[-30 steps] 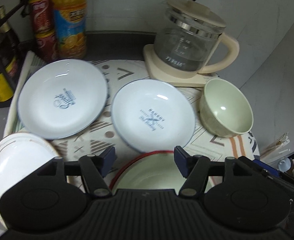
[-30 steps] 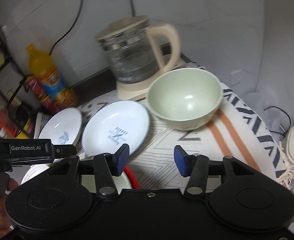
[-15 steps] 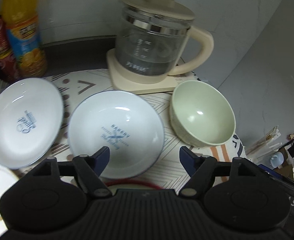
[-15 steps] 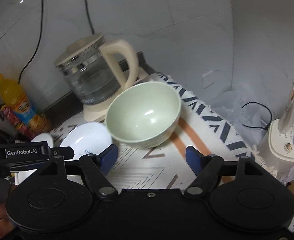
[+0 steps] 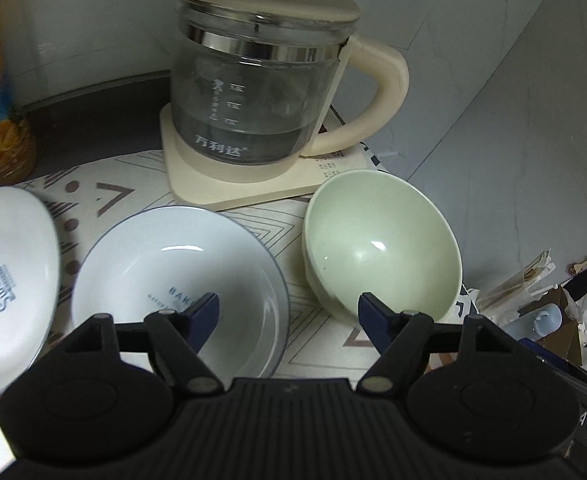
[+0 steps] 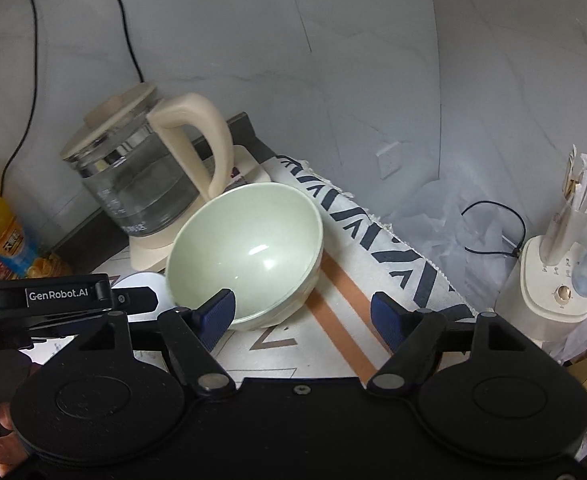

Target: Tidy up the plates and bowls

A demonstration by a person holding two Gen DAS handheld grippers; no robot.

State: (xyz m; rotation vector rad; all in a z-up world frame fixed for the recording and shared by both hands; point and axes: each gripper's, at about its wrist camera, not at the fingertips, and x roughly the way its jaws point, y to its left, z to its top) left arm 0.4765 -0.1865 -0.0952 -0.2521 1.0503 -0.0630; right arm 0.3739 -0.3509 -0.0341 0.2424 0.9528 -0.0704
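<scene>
From the left wrist, your left gripper [image 5: 287,312] hangs with jaws spread and empty over the gap between the white plate [image 5: 179,292] and the green bowl [image 5: 381,248]; choose one rim and straddle it squarely.

From the right wrist, your right gripper [image 6: 303,314] has just been opening (nothing between its jaws); its left pad [image 6: 218,314] stands in front of the bowl's side. Straddle the rim before closing, clear of the kettle [image 6: 141,172].

L wrist cam looks steeply down, close above the green bowl [image 5: 381,248], glass kettle [image 5: 253,92] straight behind it, white plates left of it. R wrist cam looks down from bowl's [image 6: 245,252] right-front, kettle [image 6: 141,180] behind-left. Both share bowl, kettle, patterned cloth [image 6: 333,312].
</scene>
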